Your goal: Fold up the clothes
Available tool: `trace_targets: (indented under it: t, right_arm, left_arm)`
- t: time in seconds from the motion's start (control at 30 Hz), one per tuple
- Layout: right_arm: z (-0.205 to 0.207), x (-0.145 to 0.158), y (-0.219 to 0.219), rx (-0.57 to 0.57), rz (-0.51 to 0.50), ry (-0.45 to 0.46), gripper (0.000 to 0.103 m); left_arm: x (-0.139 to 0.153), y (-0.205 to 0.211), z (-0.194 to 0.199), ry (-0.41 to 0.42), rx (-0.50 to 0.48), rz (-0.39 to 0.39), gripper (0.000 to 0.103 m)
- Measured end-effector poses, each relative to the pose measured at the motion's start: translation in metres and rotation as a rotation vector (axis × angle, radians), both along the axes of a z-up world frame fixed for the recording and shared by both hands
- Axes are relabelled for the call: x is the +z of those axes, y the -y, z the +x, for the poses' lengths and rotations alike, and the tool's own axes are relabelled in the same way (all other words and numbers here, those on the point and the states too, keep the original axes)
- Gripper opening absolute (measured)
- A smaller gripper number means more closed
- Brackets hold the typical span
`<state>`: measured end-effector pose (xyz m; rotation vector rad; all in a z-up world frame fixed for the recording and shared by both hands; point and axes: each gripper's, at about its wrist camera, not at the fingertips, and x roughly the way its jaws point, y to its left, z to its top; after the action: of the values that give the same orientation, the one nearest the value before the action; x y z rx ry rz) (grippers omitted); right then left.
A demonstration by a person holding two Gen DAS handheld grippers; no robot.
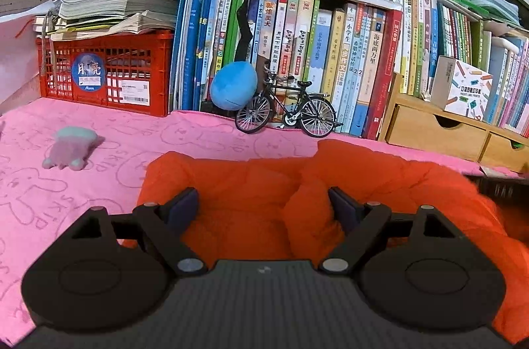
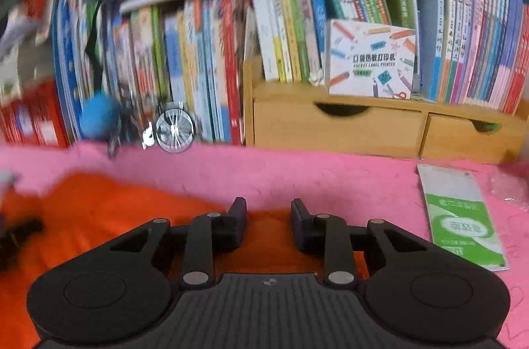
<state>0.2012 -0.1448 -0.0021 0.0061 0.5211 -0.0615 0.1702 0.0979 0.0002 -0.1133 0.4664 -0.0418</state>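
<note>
An orange padded garment (image 1: pixel 238 183) lies bunched on a pink blanket (image 1: pixel 82 190). My left gripper (image 1: pixel 264 207) hangs over it with its jaws wide open. A raised fold of the orange cloth sits between them, close to the right finger (image 1: pixel 344 210), and is not pinched. In the right wrist view the garment (image 2: pixel 115 210) spreads to the left. Its right edge reaches under my right gripper (image 2: pixel 268 216), whose jaws stand narrow with a gap, orange cloth showing in that gap. The pads do not visibly press on it.
Along the back stand a red crate (image 1: pixel 105 71), rows of books (image 1: pixel 330 51), a model bicycle (image 1: pixel 286 111) and wooden drawers (image 2: pixel 337 124). A small plush toy (image 1: pixel 71 147) lies left on the blanket. A green-white packet (image 2: pixel 463 216) lies right of the garment.
</note>
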Motion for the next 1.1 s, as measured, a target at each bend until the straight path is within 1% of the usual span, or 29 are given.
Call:
trace_targets:
  t: [0.07,0.17,0.23,0.27,0.3,0.37,0.43,0.47,0.53,0.6,0.63,0.7,0.73,0.77,0.83,0.93,1.0,1.03,1.07,1.1]
  right_arm:
    - [-0.002,-0.007,0.000,-0.018,0.005,0.003,0.031]
    - [-0.006,-0.011,0.005,-0.066,0.021,0.026,0.035]
    - [-0.009,-0.011,0.008,-0.097,0.031,0.045,0.043]
    - [-0.011,-0.012,0.010,-0.113,0.035,0.054,0.044]
    - [-0.012,-0.012,0.012,-0.129,0.040,0.063,0.044]
    - [-0.013,-0.012,0.015,-0.132,0.058,0.072,0.044]
    - [-0.014,-0.011,0.018,-0.130,0.072,0.089,0.044]
    - [-0.016,-0.010,0.020,-0.127,0.082,0.100,0.044]
    - [-0.022,-0.008,0.025,-0.117,0.116,0.134,0.047]
    - [-0.024,-0.007,0.032,-0.124,0.157,0.148,0.049]
    - [-0.024,-0.007,0.035,-0.128,0.175,0.146,0.050]
    - [-0.023,-0.007,0.038,-0.131,0.195,0.140,0.051]
    - [-0.023,-0.007,0.039,-0.129,0.200,0.137,0.052]
    - [-0.023,-0.008,0.040,-0.127,0.204,0.134,0.053]
    - [-0.022,-0.008,0.039,-0.127,0.198,0.130,0.054]
    - [-0.021,-0.007,0.035,-0.141,0.176,0.130,0.055]
    - [-0.028,-0.002,0.028,-0.180,0.113,0.175,0.055]
    - [-0.035,0.002,0.020,-0.179,0.055,0.225,0.055]
    - [-0.042,0.007,0.011,-0.172,-0.010,0.282,0.055]
    - [-0.045,0.008,0.002,-0.125,-0.045,0.304,0.055]
  left_arm:
    - [0.001,-0.002,-0.001,0.006,0.008,-0.005,0.087]
    - [0.016,-0.010,-0.022,0.128,0.127,-0.010,0.075]
    - [0.035,-0.014,-0.038,0.214,0.154,-0.054,0.075]
    - [0.045,-0.016,-0.046,0.258,0.166,-0.077,0.075]
    - [0.055,-0.011,-0.046,0.255,0.129,-0.073,0.076]
    - [0.070,0.011,-0.036,0.229,0.016,-0.034,0.076]
    - [0.075,0.041,-0.023,0.223,-0.054,0.031,0.076]
    - [0.072,0.056,-0.016,0.214,-0.070,0.082,0.076]
    - [0.063,0.085,-0.001,0.187,-0.094,0.187,0.076]
    - [0.044,0.103,0.014,0.131,-0.108,0.283,0.077]
    - [0.033,0.108,0.020,0.106,-0.101,0.320,0.077]
    - [0.007,0.107,0.026,0.091,-0.064,0.384,0.077]
    - [-0.002,0.103,0.028,0.087,-0.047,0.389,0.079]
    - [-0.010,0.098,0.030,0.083,-0.031,0.389,0.082]
    - [-0.013,0.090,0.029,0.065,-0.016,0.347,0.083]
    - [-0.017,0.087,0.028,0.050,-0.021,0.331,0.083]
    - [-0.016,0.085,0.030,0.043,-0.023,0.312,0.083]
    - [-0.015,0.083,0.031,0.038,-0.025,0.298,0.083]
    - [-0.015,0.082,0.032,0.032,-0.026,0.285,0.084]
    - [-0.014,0.082,0.034,0.030,-0.027,0.280,0.084]
